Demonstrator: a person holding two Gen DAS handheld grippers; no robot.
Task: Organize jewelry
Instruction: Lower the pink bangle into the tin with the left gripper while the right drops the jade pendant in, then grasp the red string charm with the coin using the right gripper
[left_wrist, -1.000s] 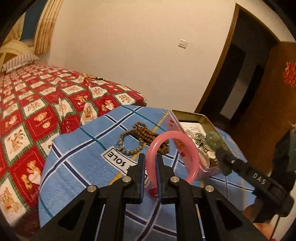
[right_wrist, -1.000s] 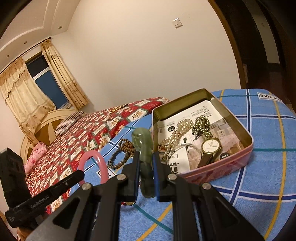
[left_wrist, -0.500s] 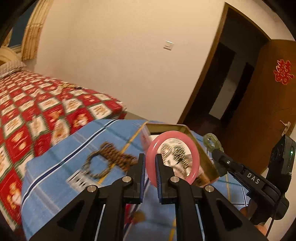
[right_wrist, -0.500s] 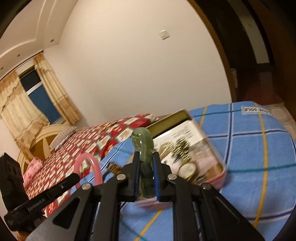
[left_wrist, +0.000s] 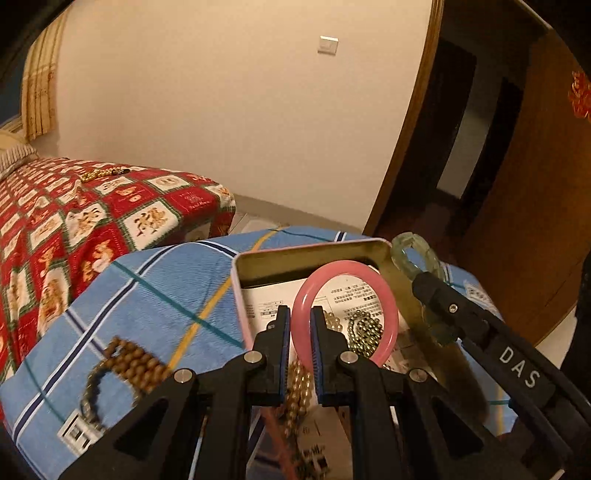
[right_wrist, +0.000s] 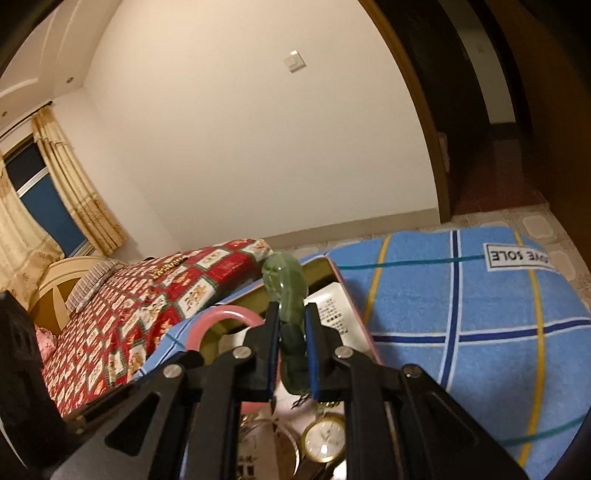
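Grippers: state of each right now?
Left gripper: shut on the pink bangle.
Right gripper: shut on the green bangle.

Open tin crowded with chains; bare blue cloth alongside.

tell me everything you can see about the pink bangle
The pink bangle is a smooth, glossy closed ring, plastic or stone by its look, plain and unmarked. The left claw is shut on its lower left rim and holds it on edge, clear of everything else, above the open tin of necklaces. In the right wrist view only an arc of it shows.
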